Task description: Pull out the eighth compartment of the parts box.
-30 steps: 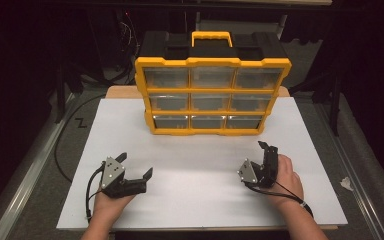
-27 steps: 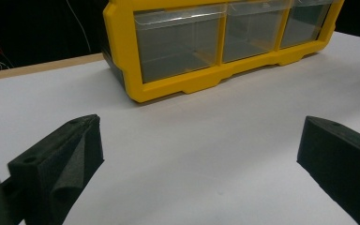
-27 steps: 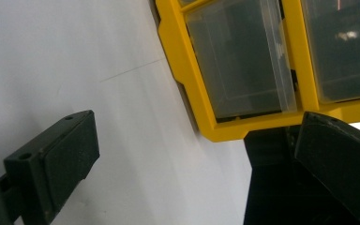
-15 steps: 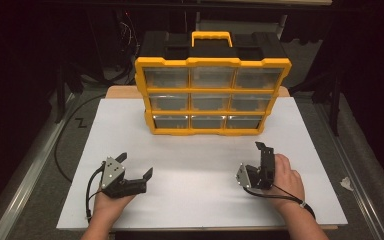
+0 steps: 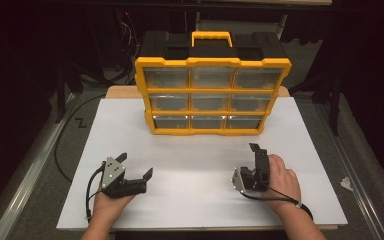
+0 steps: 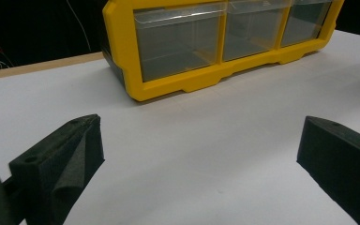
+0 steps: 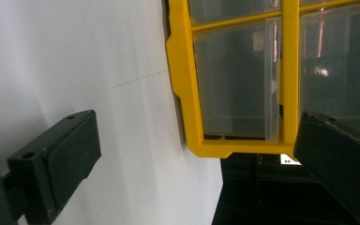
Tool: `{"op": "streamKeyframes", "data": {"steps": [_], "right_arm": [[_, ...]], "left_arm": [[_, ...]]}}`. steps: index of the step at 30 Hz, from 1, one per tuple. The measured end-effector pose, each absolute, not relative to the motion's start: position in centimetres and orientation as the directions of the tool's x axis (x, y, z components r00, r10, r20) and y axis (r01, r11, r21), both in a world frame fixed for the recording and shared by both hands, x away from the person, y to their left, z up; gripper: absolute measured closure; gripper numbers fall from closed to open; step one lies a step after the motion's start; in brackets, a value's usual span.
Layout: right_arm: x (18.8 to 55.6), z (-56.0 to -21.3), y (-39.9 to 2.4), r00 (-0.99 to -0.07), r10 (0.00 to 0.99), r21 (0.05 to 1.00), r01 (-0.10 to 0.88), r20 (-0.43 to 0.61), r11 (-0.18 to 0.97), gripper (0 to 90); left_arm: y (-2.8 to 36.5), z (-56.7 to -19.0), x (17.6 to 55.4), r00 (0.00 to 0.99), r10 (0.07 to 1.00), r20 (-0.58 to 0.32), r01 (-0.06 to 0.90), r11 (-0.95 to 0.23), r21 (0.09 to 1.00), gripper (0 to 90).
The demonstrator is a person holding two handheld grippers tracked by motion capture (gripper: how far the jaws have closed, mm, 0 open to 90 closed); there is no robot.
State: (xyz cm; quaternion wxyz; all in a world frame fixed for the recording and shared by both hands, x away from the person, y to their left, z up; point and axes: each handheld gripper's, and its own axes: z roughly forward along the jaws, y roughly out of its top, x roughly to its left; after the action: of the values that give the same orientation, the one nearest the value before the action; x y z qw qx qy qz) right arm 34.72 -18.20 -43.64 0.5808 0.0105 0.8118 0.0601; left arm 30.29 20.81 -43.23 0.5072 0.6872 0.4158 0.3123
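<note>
Left hand-held gripper (image 5: 134, 165) sits low on the near left of the table (image 5: 200, 155), jaws spread wide apart and nothing between them. Its own view looks through that gap across bare white surface to the bottom row of drawers. The left hand (image 5: 109, 207) wraps it from behind, cable looping off to the side.

Over to the right hand-held gripper (image 5: 256, 156), rolled onto its side on the near right, with the right hand (image 5: 282, 182) cupped round it. Jaws parted here too, and empty; the right gripper view shows the two black pads standing well apart, the table running up one side and the yellow frame tipped across the other.

And out ahead of both, the yellow organiser (image 5: 212, 95). It stands upright toward the far middle of the table, well apart from either gripper, three rows of three clear drawers facing the person, carry handle (image 5: 211, 38) on top. Every drawer looks pushed in flush. Whether anything lies inside them I can't tell; the fronts are too glary.

So my read is that this is the opening stance, the approach not yet begun, nothing grasped and nothing touched. The next move likely calls for one gripper to travel forward to a drawer front. The right one, already rolled and aimed at the right-hand column, looks the better placed. It would need to line up on the small lip of a drawer (image 7: 236, 77), close on it squarely and pull straight out, perhaps with the left steadying the case so it doesn't slide.
</note>
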Motion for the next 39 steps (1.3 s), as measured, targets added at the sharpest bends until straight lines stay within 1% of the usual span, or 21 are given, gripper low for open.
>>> {"op": "streamKeyframes", "data": {"steps": [8, 14, 15, 18, 19, 25, 27, 38, 39], "right_arm": [[34.9, -43.9, -16.8, -0.300, 0.072, 0.099, -0.075, -0.951, 0.992, 9.4], [35.2, -43.8, -15.7, -0.290, 0.063, 0.090, -0.082, -0.955, 0.993, 13.8], [35.4, -43.8, -15.4, -0.279, 0.066, 0.093, -0.082, -0.958, 0.992, 16.0], [35.7, -43.6, -15.1, -0.273, 0.064, 0.093, -0.098, -0.960, 0.991, 17.2], [35.9, -43.6, -14.9, -0.269, 0.063, 0.091, -0.091, -0.961, 0.992, 18.9], [36.8, -43.3, -14.1, -0.267, 0.082, 0.108, -0.084, -0.960, 0.991, 23.5], [37.0, -43.1, -13.8, -0.257, 0.072, 0.099, -0.093, -0.964, 0.991, 24.9], [38.1, -42.5, -12.4, -0.234, 0.091, 0.117, -0.100, -0.968, 0.988, 30.6], [38.3, -42.4, -12.0, -0.226, 0.094, 0.121, -0.109, -0.969, 0.987, 32.7]], "left_arm": [[21.0, -43.2, 30.3, 0.448, 0.894, 0.007, 0.255, -0.135, 0.958, 0.6], [20.8, -43.3, 30.3, 0.462, 0.887, 0.030, 0.254, -0.165, 0.953, 0.6], [20.8, -43.3, 30.3, 0.466, 0.884, 0.037, 0.254, -0.174, 0.951, 0.6], [20.7, -43.3, 30.3, 0.470, 0.882, 0.039, 0.251, -0.176, 0.952, 0.6], [20.8, -43.3, 30.3, 0.470, 0.882, 0.038, 0.251, -0.175, 0.952, 0.6], [20.7, -43.4, 30.3, 0.478, 0.877, 0.040, 0.255, -0.182, 0.950, 0.6], [20.6, -43.4, 30.3, 0.480, 0.877, 0.042, 0.254, -0.185, 0.949, 0.6], [20.5, -43.4, 30.3, 0.480, 0.876, 0.047, 0.249, -0.187, 0.950, 0.6], [20.6, -43.4, 30.3, 0.481, 0.876, 0.046, 0.248, -0.186, 0.951, 0.6]]}}
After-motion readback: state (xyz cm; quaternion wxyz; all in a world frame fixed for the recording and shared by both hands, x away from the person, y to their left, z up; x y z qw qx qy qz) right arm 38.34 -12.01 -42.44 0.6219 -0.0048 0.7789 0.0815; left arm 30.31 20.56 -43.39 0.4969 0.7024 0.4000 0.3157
